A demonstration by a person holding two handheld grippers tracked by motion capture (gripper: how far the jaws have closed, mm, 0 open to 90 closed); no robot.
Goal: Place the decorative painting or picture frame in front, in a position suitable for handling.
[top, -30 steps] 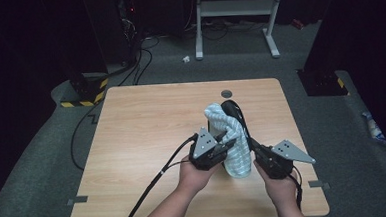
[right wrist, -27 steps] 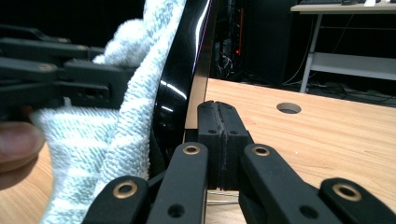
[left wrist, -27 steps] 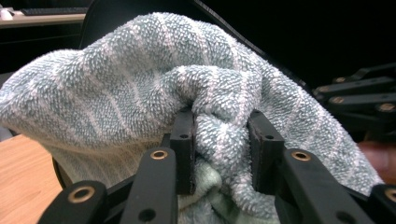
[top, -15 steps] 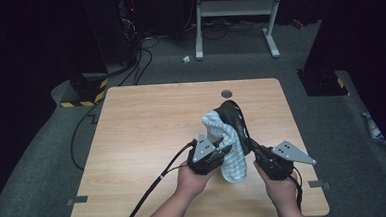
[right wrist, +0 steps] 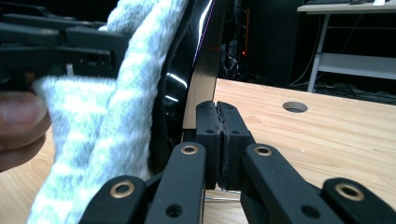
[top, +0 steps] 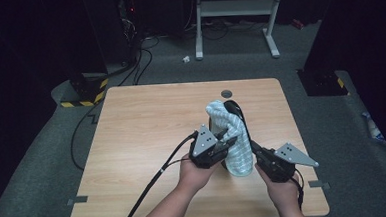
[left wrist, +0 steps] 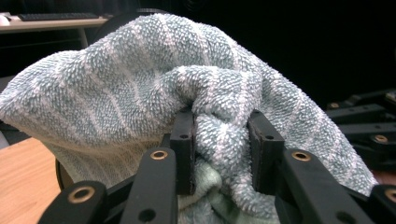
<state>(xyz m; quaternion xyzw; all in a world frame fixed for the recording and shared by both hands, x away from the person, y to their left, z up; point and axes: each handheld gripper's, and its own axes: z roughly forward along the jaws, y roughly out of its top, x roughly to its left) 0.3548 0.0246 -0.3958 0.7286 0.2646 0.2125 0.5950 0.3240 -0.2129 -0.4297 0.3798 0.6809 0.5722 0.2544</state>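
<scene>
On the pale wooden surface (top: 147,141) amid a dark room, the left gripper (top: 226,138) grips a striped teal terry towel (top: 227,121); beside the towel, the right gripper (top: 255,148) is clenched.

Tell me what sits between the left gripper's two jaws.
A bunched fold of the striped teal-and-white towel fills the gap; the left gripper is clamped on it. The left gripper view shows this plainly, the jaws' pads pressing the fold from both sides.

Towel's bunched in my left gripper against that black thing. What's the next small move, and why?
Probably drag the towel a little further down the shiny black object. The left gripper is pinching a fold of towel, the right gripper is shut at the object's lower edge, seemingly steadying it, and bare black surface shows beside the towel.
</scene>
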